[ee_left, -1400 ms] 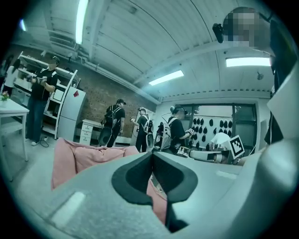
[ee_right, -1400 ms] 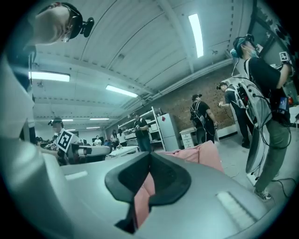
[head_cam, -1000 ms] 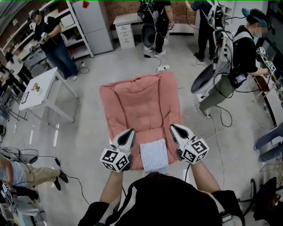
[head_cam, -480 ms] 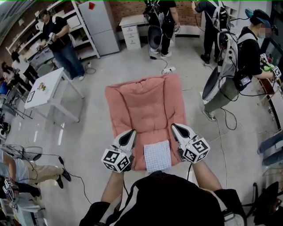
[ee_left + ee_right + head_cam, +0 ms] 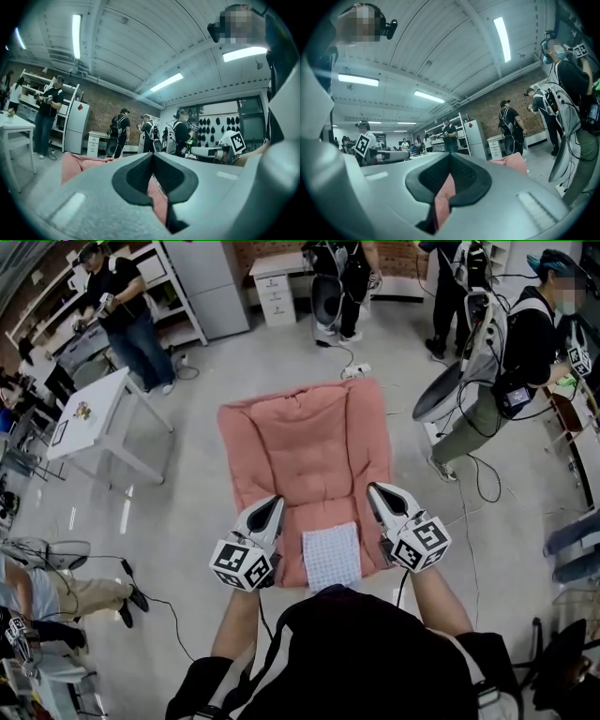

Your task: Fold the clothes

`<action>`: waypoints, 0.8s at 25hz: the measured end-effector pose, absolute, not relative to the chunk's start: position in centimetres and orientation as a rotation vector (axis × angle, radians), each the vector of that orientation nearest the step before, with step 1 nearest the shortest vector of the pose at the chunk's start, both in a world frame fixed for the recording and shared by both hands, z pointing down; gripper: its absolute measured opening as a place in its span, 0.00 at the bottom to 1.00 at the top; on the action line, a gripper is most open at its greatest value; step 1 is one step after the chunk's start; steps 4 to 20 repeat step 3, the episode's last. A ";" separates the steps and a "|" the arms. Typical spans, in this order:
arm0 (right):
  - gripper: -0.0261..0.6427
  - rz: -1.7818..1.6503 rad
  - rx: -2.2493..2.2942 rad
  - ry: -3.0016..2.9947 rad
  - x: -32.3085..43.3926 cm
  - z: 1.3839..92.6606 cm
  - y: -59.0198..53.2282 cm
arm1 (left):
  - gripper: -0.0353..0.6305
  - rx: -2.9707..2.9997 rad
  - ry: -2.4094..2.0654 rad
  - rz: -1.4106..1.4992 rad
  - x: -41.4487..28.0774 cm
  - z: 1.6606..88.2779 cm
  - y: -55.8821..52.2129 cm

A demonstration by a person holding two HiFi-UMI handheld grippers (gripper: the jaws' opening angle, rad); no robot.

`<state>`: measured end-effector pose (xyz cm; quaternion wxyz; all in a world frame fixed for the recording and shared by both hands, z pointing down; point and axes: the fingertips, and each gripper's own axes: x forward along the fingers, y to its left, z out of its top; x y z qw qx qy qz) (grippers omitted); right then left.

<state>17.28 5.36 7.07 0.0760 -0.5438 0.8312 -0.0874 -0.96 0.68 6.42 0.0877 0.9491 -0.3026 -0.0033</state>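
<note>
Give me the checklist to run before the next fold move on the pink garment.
1. Left gripper shut on the pink garment: ok, pink fabric shows between its jaws.
2. Right gripper shut on the garment: ok, same sign.
3. Grips on opposite sides of the near end: ok.
4. Garment spread out ahead: ok.
5. White checked cloth off the garment: not ok, it lies on the near edge.
6. What the garment rests on: cannot tell.

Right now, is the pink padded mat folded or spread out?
Spread out: the pink padded mat lies open, its whole outline showing in the head view.
</note>
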 end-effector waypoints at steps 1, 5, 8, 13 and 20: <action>0.05 -0.260 -1.633 2.486 17.4 7.0 5.2 | 0.06 2.825 -0.905 -0.015 -1.0 6.5 0.6; 0.04 -0.253 -1.637 2.476 17.7 6.9 4.9 | 0.06 2.821 -0.912 -0.030 -1.0 6.5 0.3; 0.04 -0.253 -1.637 2.476 17.7 6.9 4.9 | 0.06 2.821 -0.912 -0.030 -1.0 6.5 0.3; 0.04 -0.253 -1.637 2.476 17.7 6.9 4.9 | 0.06 2.821 -0.912 -0.030 -1.0 6.5 0.3; 0.04 -0.253 -1.637 2.476 17.7 6.9 4.9 | 0.06 2.821 -0.912 -0.030 -1.0 6.5 0.3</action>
